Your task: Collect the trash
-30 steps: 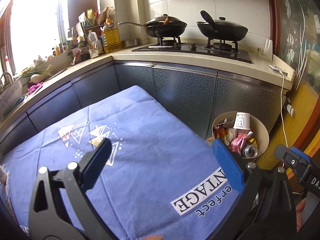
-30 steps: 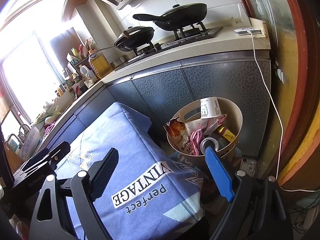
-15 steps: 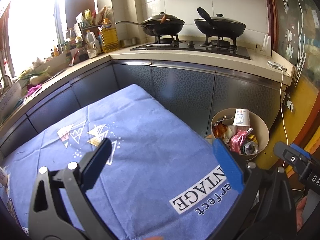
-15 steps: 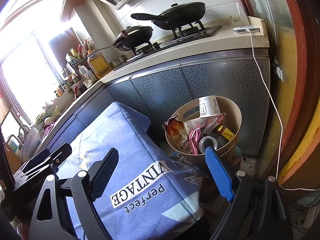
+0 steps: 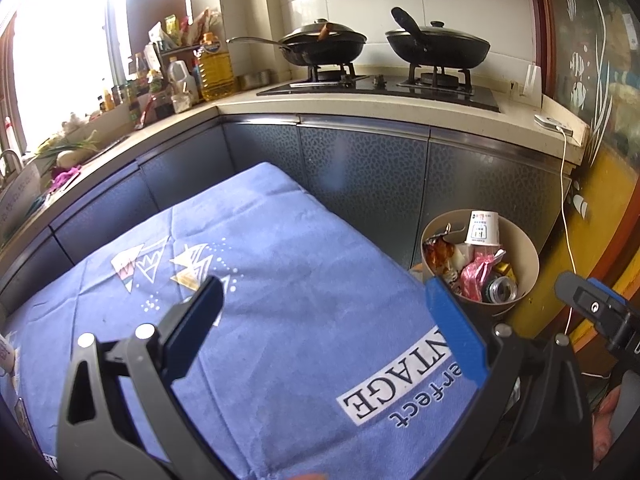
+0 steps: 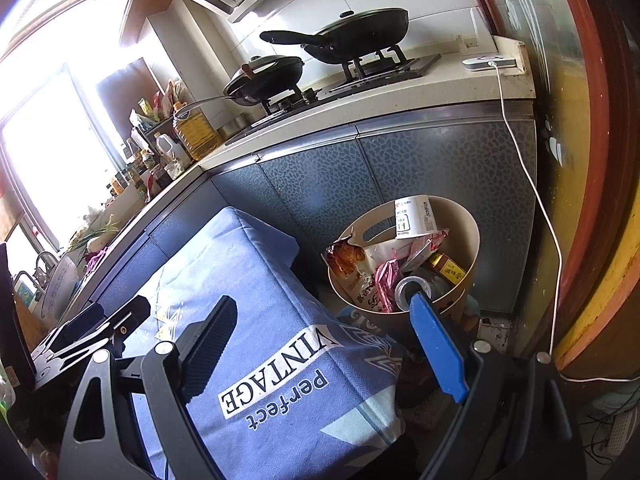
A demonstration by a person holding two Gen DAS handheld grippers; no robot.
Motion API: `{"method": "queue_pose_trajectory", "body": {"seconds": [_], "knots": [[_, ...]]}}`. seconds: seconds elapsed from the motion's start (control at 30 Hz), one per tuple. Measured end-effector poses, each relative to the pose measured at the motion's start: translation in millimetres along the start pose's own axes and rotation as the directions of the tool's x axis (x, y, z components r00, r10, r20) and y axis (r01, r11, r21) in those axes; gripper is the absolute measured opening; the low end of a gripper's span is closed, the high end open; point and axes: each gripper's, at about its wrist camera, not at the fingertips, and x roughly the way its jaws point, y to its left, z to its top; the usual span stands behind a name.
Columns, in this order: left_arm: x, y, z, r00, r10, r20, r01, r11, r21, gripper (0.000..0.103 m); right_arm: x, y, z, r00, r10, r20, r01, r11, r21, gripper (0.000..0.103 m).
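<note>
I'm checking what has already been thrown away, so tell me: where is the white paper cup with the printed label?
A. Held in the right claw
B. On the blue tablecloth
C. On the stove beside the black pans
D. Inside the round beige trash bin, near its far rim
D: the white paper cup with the printed label lies atop wrappers in the round beige trash bin, while the right claw is open and empty.

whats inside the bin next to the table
The bin holds a white cup on top, a snack bag, a pink wrapper, a can and a yellow box. Anything beneath that pile is covered.
</note>
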Motion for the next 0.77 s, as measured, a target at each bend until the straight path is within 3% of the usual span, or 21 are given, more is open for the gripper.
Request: {"method": "queue_pose_trajectory", "body": {"seconds": [0.77], "knots": [[5.1,0.2,0.2,0.999,-0.025,-0.029,0.025,1.000,0.000,0.097,-1.9,-0.6,1.7,1.000,-0.004,0.001,0.004,1.000,0.008,0.086]]}}
